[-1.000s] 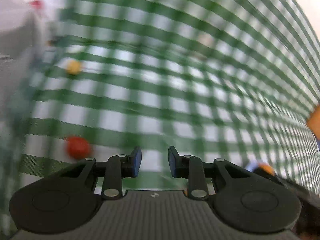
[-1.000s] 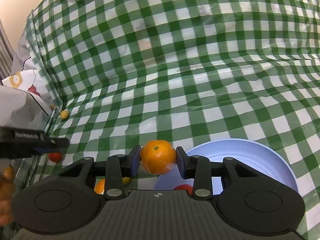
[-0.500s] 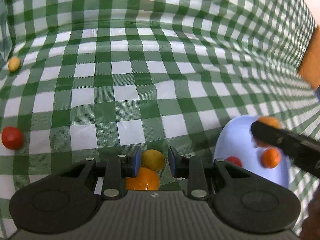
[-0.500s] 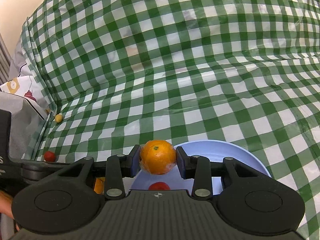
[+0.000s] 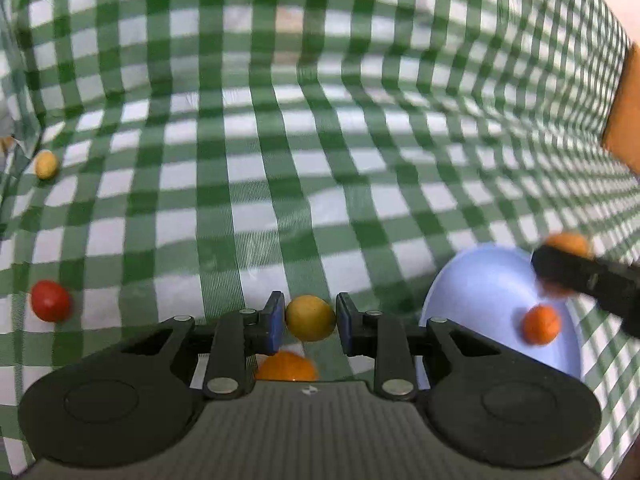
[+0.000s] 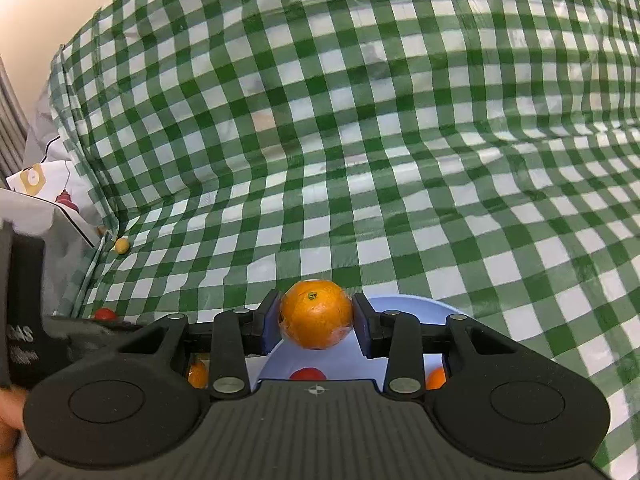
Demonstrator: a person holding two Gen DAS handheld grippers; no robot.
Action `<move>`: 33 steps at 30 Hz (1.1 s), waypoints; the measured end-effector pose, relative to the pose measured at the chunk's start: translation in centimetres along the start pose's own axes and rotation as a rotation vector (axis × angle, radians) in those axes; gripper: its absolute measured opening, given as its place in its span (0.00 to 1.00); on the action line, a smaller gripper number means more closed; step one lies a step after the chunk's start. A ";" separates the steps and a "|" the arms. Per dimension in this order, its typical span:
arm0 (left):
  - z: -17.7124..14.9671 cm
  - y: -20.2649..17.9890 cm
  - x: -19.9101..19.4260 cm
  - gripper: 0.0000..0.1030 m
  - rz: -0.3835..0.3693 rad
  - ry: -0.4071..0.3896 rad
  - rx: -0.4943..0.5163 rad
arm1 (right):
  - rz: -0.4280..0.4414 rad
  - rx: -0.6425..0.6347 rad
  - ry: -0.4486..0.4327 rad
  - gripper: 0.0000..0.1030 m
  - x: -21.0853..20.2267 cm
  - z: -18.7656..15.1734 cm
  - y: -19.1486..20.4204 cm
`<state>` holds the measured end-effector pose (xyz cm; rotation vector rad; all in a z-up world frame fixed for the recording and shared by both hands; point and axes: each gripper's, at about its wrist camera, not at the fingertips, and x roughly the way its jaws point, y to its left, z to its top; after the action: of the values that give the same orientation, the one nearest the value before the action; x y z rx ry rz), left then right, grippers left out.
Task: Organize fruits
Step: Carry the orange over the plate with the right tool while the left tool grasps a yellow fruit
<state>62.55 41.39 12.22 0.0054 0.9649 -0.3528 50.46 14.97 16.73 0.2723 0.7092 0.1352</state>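
Note:
My right gripper (image 6: pixel 316 322) is shut on an orange (image 6: pixel 316 314) and holds it over the rim of a light blue bowl (image 6: pixel 416 304). The bowl holds a red fruit (image 6: pixel 307 374) and a small orange fruit (image 6: pixel 436 378). In the left wrist view my left gripper (image 5: pixel 310 320) is open, with its jaws on either side of a yellow fruit (image 5: pixel 310 317) on the cloth. Another orange fruit (image 5: pixel 286 366) lies just below it. The bowl (image 5: pixel 480 292) sits to the right, with the right gripper (image 5: pixel 588 276) blurred above it.
A red fruit (image 5: pixel 50 301) and a small yellow fruit (image 5: pixel 46 165) lie on the green checked tablecloth (image 5: pixel 280 160) at the left. A grey and white patterned bag (image 6: pixel 44 208) stands at the left edge. An orange-brown object (image 5: pixel 626 112) is at the far right.
My left gripper has swung right and come down around the yellow fruit. My right gripper has carried the orange further over the bowl.

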 end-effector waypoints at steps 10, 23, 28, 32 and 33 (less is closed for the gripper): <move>-0.5 0.3 -4.6 0.29 -0.005 -0.101 0.069 | -0.068 -0.065 -0.008 0.38 -2.2 -0.1 -0.6; 0.0 0.3 -4.7 0.29 0.007 -0.118 0.048 | -0.127 -0.059 0.000 0.38 -2.3 -0.5 -2.3; -0.3 -0.6 -4.9 0.29 0.013 -0.126 0.022 | -0.163 -0.034 -0.026 0.38 -2.7 -0.2 -3.1; -1.0 -2.2 -5.1 0.29 0.007 -0.132 0.017 | -0.203 0.012 -0.050 0.38 -3.1 0.1 -4.4; -1.1 -2.5 -5.1 0.29 0.002 -0.133 0.020 | -0.209 0.018 -0.053 0.38 -3.2 0.1 -4.6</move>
<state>58.27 40.70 16.10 0.0008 0.8298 -0.3561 48.31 9.86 17.46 0.2164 0.6825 -0.0773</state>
